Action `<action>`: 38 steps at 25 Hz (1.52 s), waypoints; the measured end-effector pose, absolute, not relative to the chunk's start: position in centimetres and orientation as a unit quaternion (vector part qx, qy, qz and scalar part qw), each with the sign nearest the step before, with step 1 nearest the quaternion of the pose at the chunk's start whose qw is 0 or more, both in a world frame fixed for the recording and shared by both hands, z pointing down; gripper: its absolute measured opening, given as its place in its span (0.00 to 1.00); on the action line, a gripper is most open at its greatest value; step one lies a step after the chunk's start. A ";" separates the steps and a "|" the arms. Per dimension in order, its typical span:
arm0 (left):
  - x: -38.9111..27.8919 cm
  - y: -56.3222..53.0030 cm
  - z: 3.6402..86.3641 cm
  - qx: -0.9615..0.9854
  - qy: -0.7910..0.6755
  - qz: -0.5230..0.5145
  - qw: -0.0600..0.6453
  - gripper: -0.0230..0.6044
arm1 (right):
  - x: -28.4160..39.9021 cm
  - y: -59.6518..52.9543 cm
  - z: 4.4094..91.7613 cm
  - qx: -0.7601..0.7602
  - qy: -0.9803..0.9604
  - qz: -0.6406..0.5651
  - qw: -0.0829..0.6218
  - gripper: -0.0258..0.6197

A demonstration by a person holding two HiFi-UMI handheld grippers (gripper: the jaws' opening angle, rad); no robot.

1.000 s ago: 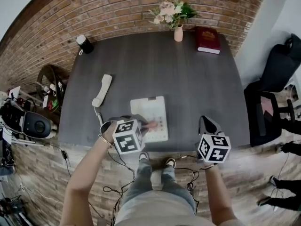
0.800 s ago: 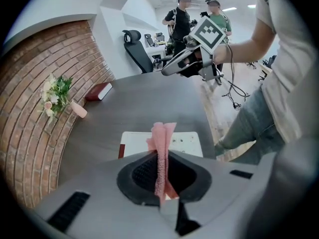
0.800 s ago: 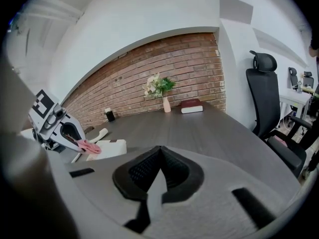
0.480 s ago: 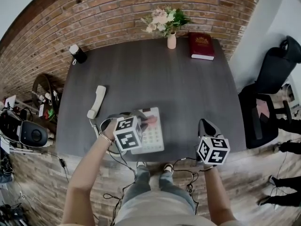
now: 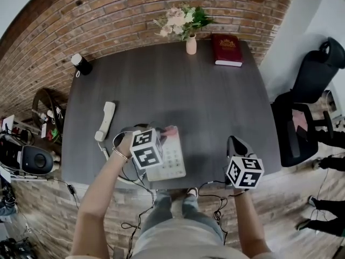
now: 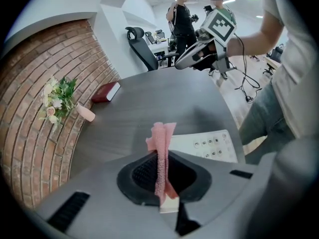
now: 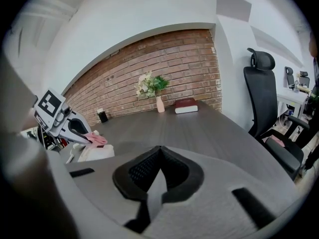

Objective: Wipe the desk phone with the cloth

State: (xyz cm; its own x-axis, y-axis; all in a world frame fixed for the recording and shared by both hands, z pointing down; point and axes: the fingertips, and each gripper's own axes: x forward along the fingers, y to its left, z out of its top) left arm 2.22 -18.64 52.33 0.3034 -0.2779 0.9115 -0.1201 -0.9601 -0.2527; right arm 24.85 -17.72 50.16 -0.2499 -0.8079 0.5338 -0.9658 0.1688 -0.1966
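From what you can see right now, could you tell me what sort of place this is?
Probably an office, though I can't be certain: a dark desk carrying a desk phone stands against a brick wall, and a black swivel chair sits beside it.

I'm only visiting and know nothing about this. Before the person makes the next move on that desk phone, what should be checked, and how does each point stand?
1. Grip on cloth: the left hand-held gripper has its jaws closed on the pink cloth. Ok.
2. Cloth on the desk phone: it is over the phone's far end. Contact: cannot tell.
3. Is the handset out of the way: it lies on the table, left of the phone. Ok.
4. Is the right hand-held gripper clear: jaws together, empty, right of the phone. Ok.
5. Phone steadied: nothing holds it, so it may slide. Not ok.
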 end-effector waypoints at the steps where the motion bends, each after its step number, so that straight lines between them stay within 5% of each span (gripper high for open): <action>1: 2.2 -18.9 52.5 -0.803 0.125 -0.578 0.070 0.07 | 24.9 -17.8 50.3 0.593 -0.748 0.255 0.157 0.04; 38: 3.3 -16.4 56.0 -0.800 0.088 -0.593 0.022 0.07 | 26.4 -16.6 52.1 0.594 -0.739 0.271 0.167 0.04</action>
State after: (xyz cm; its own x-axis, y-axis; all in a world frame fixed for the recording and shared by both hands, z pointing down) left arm 3.31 -16.39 56.01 0.2803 -0.1671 0.9453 -0.1141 -0.9836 -0.1400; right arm 26.41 -16.59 52.09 -0.2394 -0.7874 0.5681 -0.9680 0.1482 -0.2025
